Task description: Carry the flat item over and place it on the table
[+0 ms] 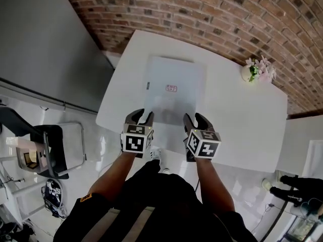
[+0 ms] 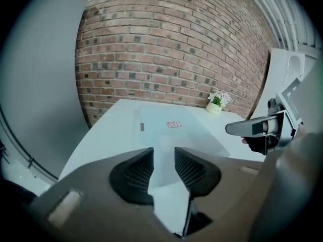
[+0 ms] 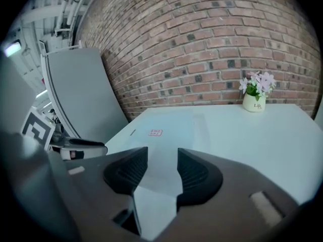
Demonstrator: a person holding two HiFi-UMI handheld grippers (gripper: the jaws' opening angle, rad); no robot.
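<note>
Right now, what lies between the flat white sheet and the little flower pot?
Only bare table separates the sheet from the flower pot; the head view shows it clearly.

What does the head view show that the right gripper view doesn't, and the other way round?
Only the head view: the person's arms and dark shirt. Only the right gripper view: ceiling pipes, and the right tool close up, its pads apart, gripping nothing. Both: the white table, the flat sheet lying on it, the flower pot and the brick wall.
</note>
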